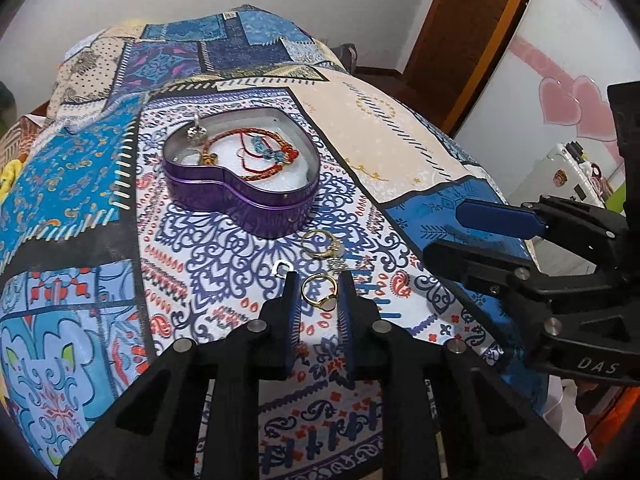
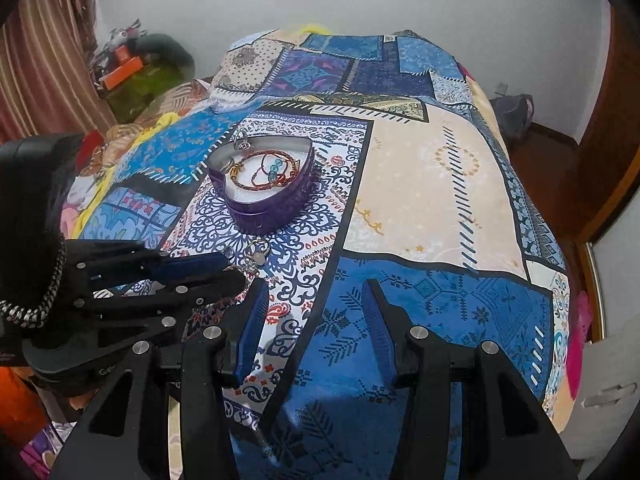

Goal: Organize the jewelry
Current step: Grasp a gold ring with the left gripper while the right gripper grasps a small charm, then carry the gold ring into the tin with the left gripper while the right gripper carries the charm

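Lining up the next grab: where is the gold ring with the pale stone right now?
In the left wrist view, the gold ring lies on the quilt between the left gripper fingers, just below a second ring.

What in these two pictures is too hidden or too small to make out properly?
- Near gold ring, left wrist view: sits between the left gripper fingers; contact with the pads unclear. In the right wrist view that gripper hides it.
- Small silver piece, left wrist view: too small to identify.
- Heart tin contents: the near wall hides the front of the bracelets.
- Dangling charm: blurred detail.
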Demonstrator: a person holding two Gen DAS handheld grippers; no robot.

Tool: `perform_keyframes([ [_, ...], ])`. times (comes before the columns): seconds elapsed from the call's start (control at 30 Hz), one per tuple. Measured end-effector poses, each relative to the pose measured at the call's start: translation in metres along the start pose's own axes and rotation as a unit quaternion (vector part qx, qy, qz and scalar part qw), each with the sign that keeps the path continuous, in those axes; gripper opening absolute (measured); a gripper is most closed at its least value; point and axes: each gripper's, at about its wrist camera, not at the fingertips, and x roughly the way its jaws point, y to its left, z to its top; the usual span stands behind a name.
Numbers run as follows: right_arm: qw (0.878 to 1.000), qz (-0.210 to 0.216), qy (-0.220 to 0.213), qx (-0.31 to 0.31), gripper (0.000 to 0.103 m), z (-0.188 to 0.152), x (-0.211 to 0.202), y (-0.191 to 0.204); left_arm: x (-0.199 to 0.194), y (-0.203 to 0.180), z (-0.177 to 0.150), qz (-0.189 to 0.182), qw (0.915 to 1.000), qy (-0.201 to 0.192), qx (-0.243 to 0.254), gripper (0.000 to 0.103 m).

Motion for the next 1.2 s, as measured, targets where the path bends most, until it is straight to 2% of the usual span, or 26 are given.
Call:
perform_keyframes([
  [0.2,1.0,0.004,0.005,-0.022,0.044,0.005,0.008,0.015,-0.016,0.015,-0.007,0.021,0.9995,-0.022,-0.013,0.017],
  [0.37,0.998,0.005,0.031,-0.047,0.044,0.01,0.026,0.031,-0.034,0.035,-0.012,0.028,0.9981,-0.041,-0.035,0.017],
  [0.43,0.998,0.012,0.039,-0.055,0.038,0.013,0.032,0.036,-0.038,0.04,-0.013,0.03,0.9977,-0.046,-0.039,0.017],
  [0.57,0.996,0.015,0.056,-0.068,0.017,0.014,0.044,0.043,-0.044,0.046,-0.015,0.037,0.9969,-0.055,-0.041,0.017],
  [0.67,0.996,0.009,0.05,-0.077,0.01,0.011,0.046,0.046,-0.047,0.047,-0.016,0.042,0.9965,-0.062,-0.039,0.017],
  [0.97,0.997,0.007,0.035,-0.074,0.01,0.012,0.033,0.044,-0.056,0.042,-0.01,0.039,0.9958,-0.075,-0.036,0.017],
  [1.2,0.999,0.009,-0.01,-0.052,0.01,0.026,0.002,0.035,-0.069,0.034,0.003,0.046,0.9941,-0.094,-0.027,0.017],
])
